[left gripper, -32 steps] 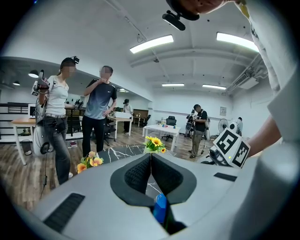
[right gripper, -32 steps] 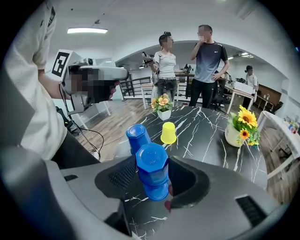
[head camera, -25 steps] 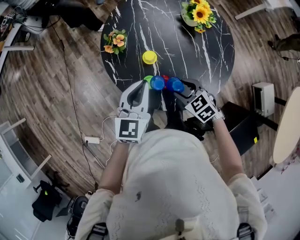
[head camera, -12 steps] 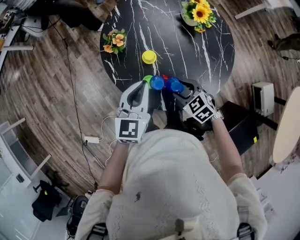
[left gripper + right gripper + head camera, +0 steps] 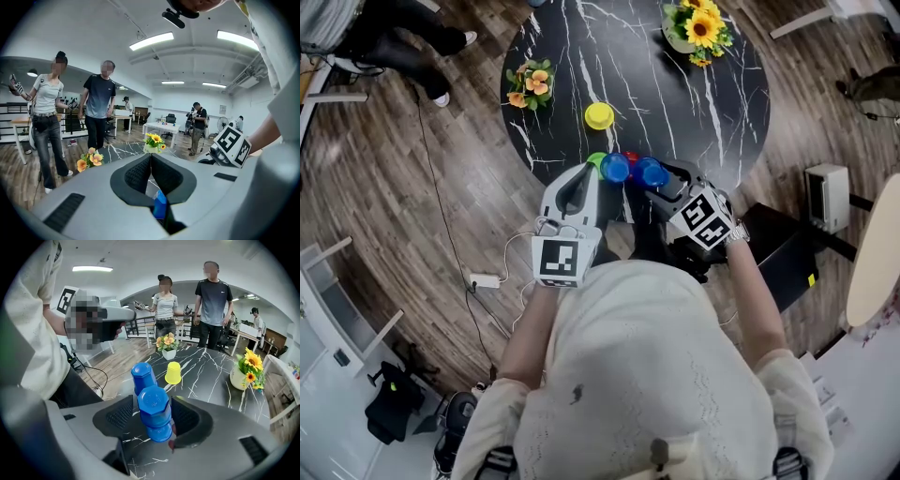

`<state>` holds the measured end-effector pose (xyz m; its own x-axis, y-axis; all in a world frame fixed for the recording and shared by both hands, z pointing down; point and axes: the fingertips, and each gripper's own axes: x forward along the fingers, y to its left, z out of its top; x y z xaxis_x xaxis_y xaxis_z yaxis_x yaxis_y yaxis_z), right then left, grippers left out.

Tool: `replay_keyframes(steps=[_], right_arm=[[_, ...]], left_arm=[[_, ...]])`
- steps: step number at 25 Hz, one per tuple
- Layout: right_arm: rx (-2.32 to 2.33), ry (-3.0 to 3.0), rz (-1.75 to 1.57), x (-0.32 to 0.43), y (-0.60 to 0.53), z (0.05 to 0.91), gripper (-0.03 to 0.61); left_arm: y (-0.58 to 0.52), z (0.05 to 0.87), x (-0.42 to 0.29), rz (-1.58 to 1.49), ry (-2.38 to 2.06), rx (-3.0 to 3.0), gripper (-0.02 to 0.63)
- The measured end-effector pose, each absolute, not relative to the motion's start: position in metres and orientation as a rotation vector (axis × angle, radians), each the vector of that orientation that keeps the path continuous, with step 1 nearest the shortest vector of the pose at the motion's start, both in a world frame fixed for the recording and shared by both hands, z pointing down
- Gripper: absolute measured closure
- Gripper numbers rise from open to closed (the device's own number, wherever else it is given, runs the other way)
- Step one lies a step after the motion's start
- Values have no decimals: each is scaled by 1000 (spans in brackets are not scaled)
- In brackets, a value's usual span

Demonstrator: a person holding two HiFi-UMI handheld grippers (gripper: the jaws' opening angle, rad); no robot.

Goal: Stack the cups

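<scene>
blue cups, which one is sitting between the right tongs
The nearer blue cup, upside down between the right tongs, which have just been opening and stand open around it. The other blue cup stands beyond them, toward the yellow cup.

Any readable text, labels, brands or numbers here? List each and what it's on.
No readable text anywhere.
Left marker cube, right marker cube: square black-and-white patterns, no letters.
Yellow sticker on the black box: too small to read.
Blue cups, yellow cup: no legible print.
</scene>
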<state>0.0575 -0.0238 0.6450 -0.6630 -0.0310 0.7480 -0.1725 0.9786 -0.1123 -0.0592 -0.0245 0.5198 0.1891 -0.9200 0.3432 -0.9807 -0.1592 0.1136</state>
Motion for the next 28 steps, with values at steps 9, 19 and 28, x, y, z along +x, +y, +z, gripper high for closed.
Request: replay_keyframes(steps=[9, 19, 28], right_arm=[[262, -2404, 285, 64, -51, 611, 324], [714, -2607, 311, 87, -129, 525, 569], [863, -2679, 281, 95, -148, 473, 569]], left_arm=[[-28, 516, -58, 272, -1799, 2181, 591], [-41, 496, -65, 267, -1823, 2194, 591], [-55, 491, -86, 263, -1853, 2195, 591]])
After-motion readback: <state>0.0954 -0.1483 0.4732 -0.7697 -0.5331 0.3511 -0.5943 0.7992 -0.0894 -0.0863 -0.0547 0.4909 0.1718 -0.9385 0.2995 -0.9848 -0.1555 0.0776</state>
